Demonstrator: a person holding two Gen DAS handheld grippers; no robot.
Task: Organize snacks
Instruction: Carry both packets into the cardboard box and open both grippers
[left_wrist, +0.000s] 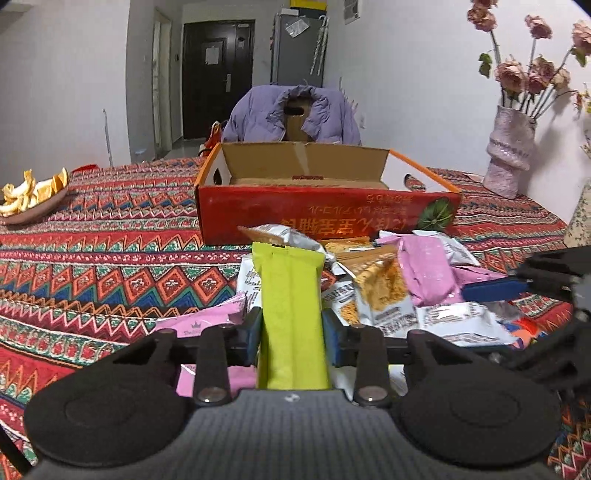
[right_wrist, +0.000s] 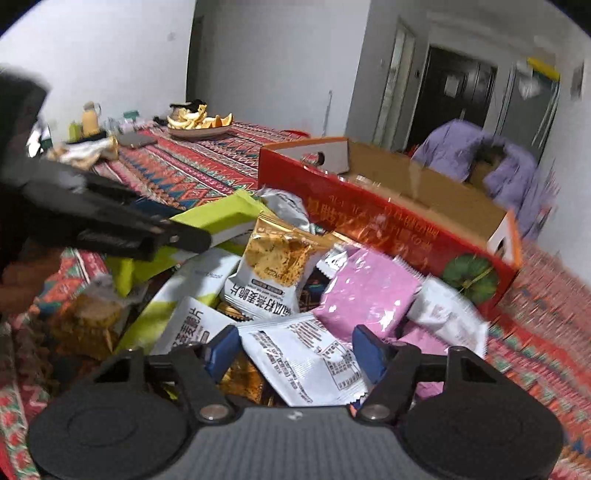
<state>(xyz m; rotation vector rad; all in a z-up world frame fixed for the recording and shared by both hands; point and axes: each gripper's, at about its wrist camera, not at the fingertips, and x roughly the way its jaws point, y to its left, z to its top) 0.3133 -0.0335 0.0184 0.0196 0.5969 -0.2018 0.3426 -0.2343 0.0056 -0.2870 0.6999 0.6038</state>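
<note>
The lime-green packet (left_wrist: 291, 314) stands lengthwise between the jaws of the left gripper (left_wrist: 291, 332), whose blue pads are clamped on its two long edges, its far end reaching out ahead of the fingertips over the heap. The right gripper (right_wrist: 295, 350) has its jaws partly apart with a white sachet (right_wrist: 306, 362), printed side up, lying between them; the pads seem to sit at its edges, but I cannot tell whether they press on it. Just ahead of both pairs of jaws lies the snack pile (right_wrist: 280, 273): pink packets, white and orange cracker packs, a silver bag, all jumbled and overlapping. Beyond the pile, touching its far edge, is the open red cardboard box (left_wrist: 325, 214), and what shows of its inside looks empty. So the sorting seems barely begun: one packet gripped, nearly everything left on the patterned tablecloth (left_wrist: 110, 258).
</note>
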